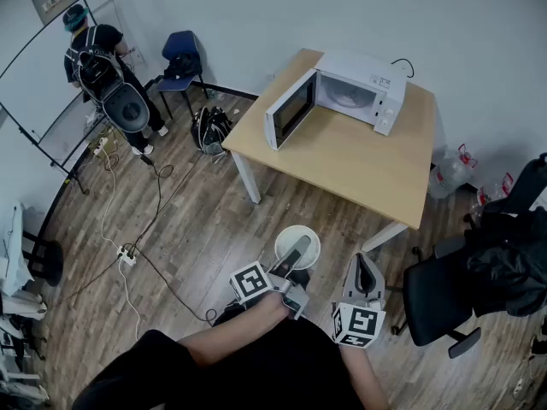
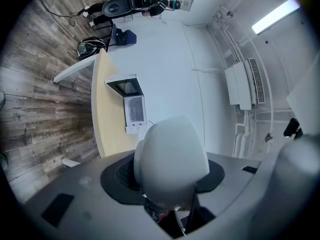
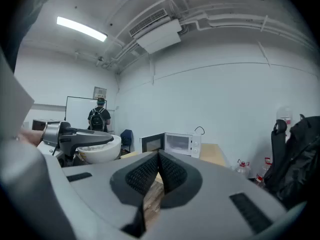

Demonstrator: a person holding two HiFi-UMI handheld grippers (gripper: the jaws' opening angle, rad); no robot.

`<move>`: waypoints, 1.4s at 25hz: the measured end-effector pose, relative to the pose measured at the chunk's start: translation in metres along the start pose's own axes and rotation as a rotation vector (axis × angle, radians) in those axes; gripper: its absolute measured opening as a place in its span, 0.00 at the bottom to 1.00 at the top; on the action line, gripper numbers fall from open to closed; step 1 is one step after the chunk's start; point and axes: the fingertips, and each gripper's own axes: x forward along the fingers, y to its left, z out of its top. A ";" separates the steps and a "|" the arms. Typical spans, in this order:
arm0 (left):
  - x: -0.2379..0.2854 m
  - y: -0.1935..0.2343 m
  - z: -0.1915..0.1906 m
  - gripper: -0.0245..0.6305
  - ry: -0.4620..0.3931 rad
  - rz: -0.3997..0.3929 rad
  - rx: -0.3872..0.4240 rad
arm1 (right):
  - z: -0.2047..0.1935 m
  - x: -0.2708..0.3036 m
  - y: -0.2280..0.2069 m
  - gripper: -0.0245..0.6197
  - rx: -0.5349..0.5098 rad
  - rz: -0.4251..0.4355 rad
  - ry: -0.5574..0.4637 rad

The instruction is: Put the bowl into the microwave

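My left gripper (image 1: 293, 259) is shut on the rim of a white bowl (image 1: 299, 238), which it holds in the air over the wooden floor, short of the table. In the left gripper view the bowl (image 2: 171, 159) fills the space between the jaws. The white microwave (image 1: 352, 92) stands at the far side of the light wooden table (image 1: 342, 156) with its door (image 1: 289, 109) swung open to the left. My right gripper (image 1: 366, 265) hangs to the right of the bowl, shut with nothing in it. From the right gripper view the bowl (image 3: 102, 153) and the microwave (image 3: 179, 144) both show.
A black office chair (image 1: 438, 295) with dark clothing on it stands at the right. Water bottles (image 1: 451, 171) sit by the table's right end. A person with a backpack (image 1: 102, 58) stands at the far left near a blue chair (image 1: 182, 56). A bag (image 1: 210, 128) and cables lie on the floor.
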 end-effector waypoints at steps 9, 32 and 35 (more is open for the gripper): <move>0.000 0.006 -0.010 0.37 -0.011 -0.003 -0.010 | -0.019 -0.008 -0.010 0.13 0.084 0.022 -0.031; 0.183 0.071 0.104 0.37 0.108 0.065 -0.018 | 0.007 0.212 -0.072 0.13 0.051 -0.088 0.073; 0.211 0.077 0.126 0.37 0.137 0.083 0.016 | 0.017 0.243 -0.074 0.13 0.048 -0.093 0.085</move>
